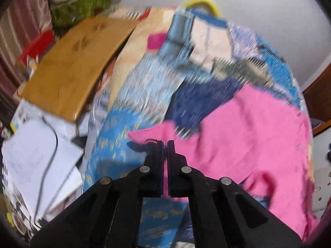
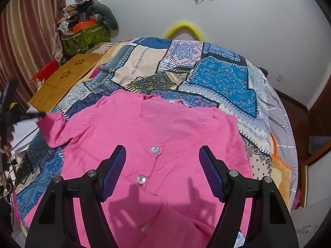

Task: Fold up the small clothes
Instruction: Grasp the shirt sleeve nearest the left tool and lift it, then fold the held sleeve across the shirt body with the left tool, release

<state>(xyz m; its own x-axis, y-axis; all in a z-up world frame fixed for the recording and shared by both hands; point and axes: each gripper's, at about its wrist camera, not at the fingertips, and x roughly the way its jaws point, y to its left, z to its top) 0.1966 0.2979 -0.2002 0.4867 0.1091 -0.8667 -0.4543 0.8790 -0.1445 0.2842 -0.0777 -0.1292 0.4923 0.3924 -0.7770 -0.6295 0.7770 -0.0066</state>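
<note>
A small pink button-front shirt point(image 2: 165, 136) lies front up on a patchwork bedspread point(image 2: 219, 78). My right gripper point(image 2: 162, 155) is open and empty, hovering over the shirt's button row. My left gripper point(image 1: 165, 144) is shut on the edge of the shirt's left sleeve point(image 1: 149, 136); the rest of the shirt point(image 1: 248, 136) spreads to its right. The left wrist view is blurred by motion. In the right wrist view the left gripper point(image 2: 39, 114) shows at the far left, at the sleeve point(image 2: 55, 128).
A wooden lap desk point(image 2: 66, 78) lies at the bed's left side, with papers and a cable point(image 1: 41, 155) beside it. A green box point(image 2: 84, 39) piled with clutter stands by the curtain. A yellow foam loop point(image 2: 184, 28) is at the headboard wall.
</note>
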